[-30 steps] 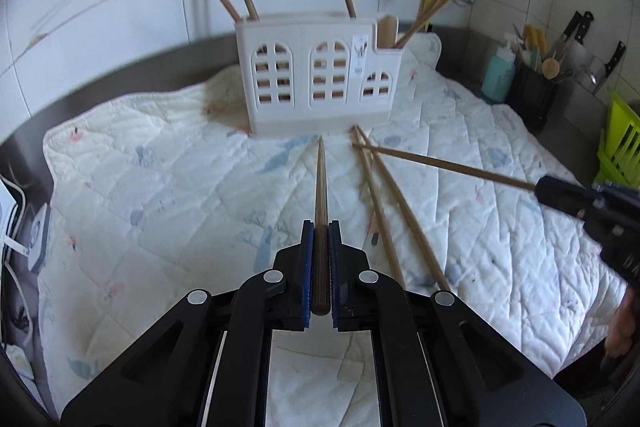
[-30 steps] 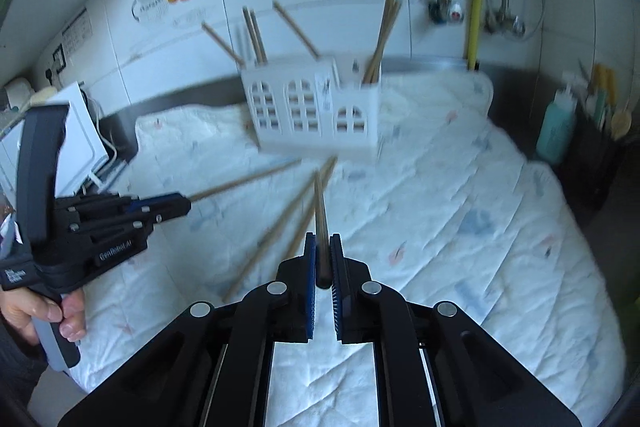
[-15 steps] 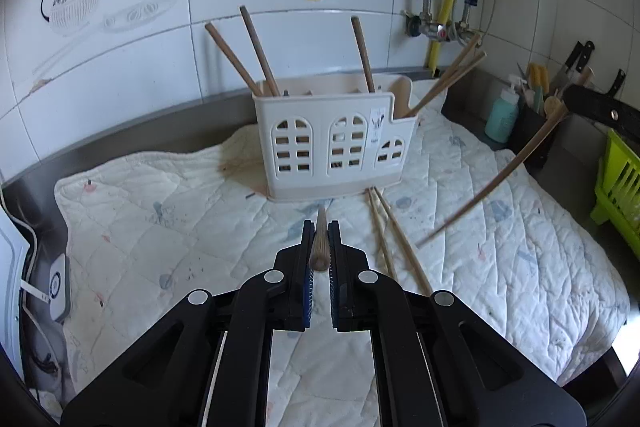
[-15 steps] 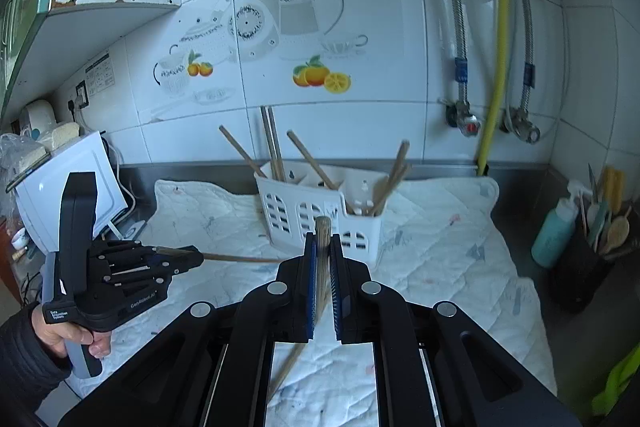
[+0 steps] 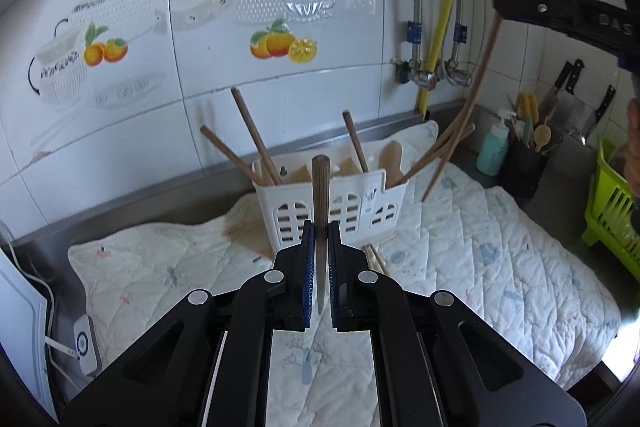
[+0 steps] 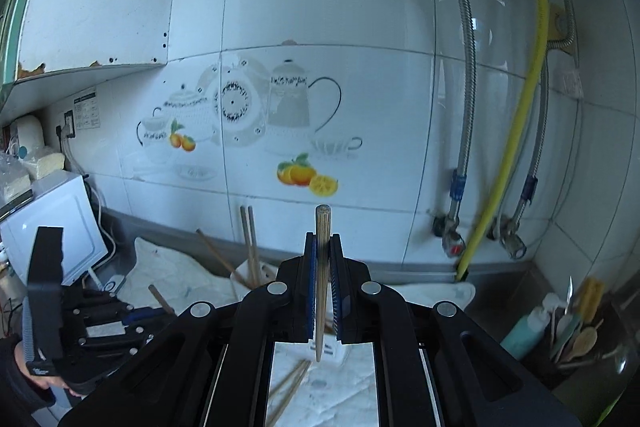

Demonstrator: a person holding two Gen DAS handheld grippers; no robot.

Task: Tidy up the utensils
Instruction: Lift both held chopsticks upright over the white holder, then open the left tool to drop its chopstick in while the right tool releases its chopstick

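Observation:
A white utensil holder [image 5: 332, 203] with arched cut-outs stands on the quilted cloth [image 5: 500, 259] and holds several wooden chopsticks. My left gripper [image 5: 319, 247] is shut on a wooden chopstick [image 5: 320, 195] held upright in front of the holder. My right gripper [image 6: 323, 267] is shut on another chopstick [image 6: 322, 267], raised high and facing the wall. In the left wrist view that chopstick [image 5: 472, 99] hangs steeply, its lower end just right of the holder. Loose chopsticks [image 6: 290, 393] lie on the cloth before the holder [image 6: 256, 277].
A black pot [image 5: 524, 167] with spoons and a teal bottle [image 5: 493, 151] stand at the right. A green rack [image 5: 612, 203] is at the far right. Knives [image 5: 568, 87] hang on the wall. A white appliance [image 6: 60, 219] stands at the left.
Both grippers have lifted their chopsticks off the cloth and tilted them upright. The right one rose high above the holder; the left one rose less.

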